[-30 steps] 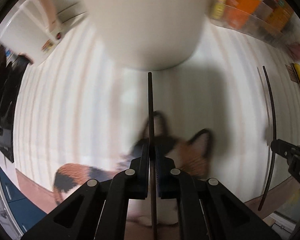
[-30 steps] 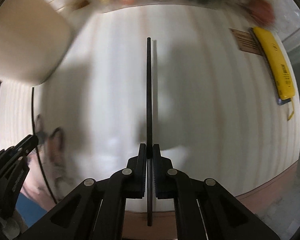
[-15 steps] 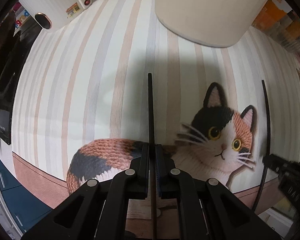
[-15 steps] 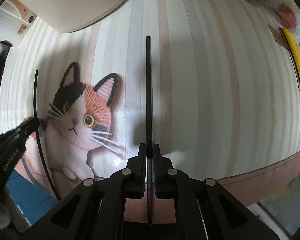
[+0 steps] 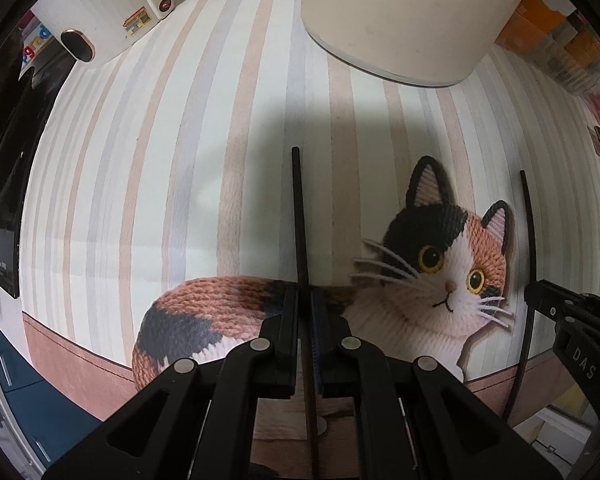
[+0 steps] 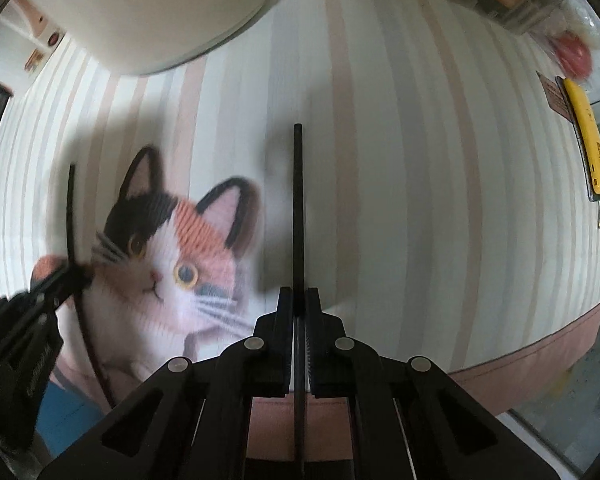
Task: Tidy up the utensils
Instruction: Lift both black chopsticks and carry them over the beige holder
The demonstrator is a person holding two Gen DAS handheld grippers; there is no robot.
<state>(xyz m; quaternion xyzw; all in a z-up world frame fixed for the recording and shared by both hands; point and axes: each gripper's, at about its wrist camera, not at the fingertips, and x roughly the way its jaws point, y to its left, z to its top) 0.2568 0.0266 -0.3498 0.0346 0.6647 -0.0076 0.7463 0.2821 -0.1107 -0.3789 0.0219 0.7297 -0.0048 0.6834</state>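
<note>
Chopsticks: left gripper (image 5: 305,300) clamps one black chopstick (image 5: 299,216), right gripper (image 6: 299,300) clamps the other (image 6: 298,200), both pointing down over the striped mat (image 5: 188,152). Cream container (image 5: 404,16), probably the holder, lies ahead, nearer the left.

Both views are evenly and fairly brightly lit by soft indoor light. In the left wrist view the striped mat (image 5: 204,168) carries a broad soft shadow at the centre, running up toward 12 o'clock, with a pale brighter patch at about 10 o'clock of it. That view is sharp: the cat print (image 5: 440,256) shows crisp knit texture. The right wrist view is smeared by motion blur, worst on the cat print (image 6: 172,256) at 9 o'clock and along the rim at 1 o'clock. Fisheye distortion bows the stripes outward, and dark vignetting closes every corner.
</note>
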